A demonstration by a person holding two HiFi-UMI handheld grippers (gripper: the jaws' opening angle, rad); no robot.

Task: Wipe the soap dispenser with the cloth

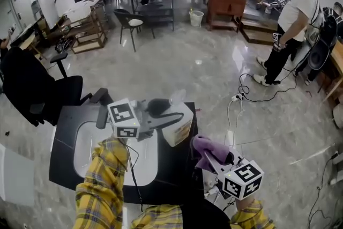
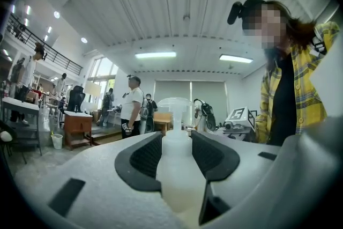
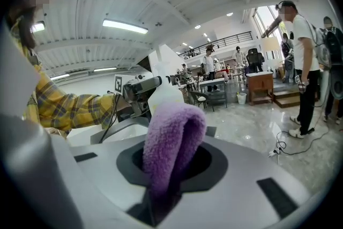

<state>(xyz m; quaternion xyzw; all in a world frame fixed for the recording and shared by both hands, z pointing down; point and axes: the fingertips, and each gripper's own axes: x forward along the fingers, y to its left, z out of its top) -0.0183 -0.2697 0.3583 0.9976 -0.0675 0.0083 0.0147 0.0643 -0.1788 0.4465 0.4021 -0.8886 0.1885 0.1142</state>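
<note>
A cream soap dispenser (image 1: 179, 125) is held over the black counter (image 1: 64, 169), beside the white sink (image 1: 86, 153). My left gripper (image 1: 166, 118) is shut on it. In the left gripper view the bottle's neck and pump (image 2: 176, 161) fill the gap between the black pads (image 2: 144, 155). My right gripper (image 1: 211, 157) sits lower right, shut on a folded purple cloth (image 1: 205, 148). The cloth (image 3: 171, 139) sticks out of the jaws, a short way from the dispenser (image 3: 163, 91) and apart from it. The right gripper view also shows the left gripper (image 3: 140, 88).
A black office chair (image 1: 32, 94) stands left of the counter. A person (image 1: 292, 24) stands at the right, with cables and a power strip (image 1: 238, 97) on the glossy floor. Tables, chairs and a white bin (image 1: 196, 17) are further back.
</note>
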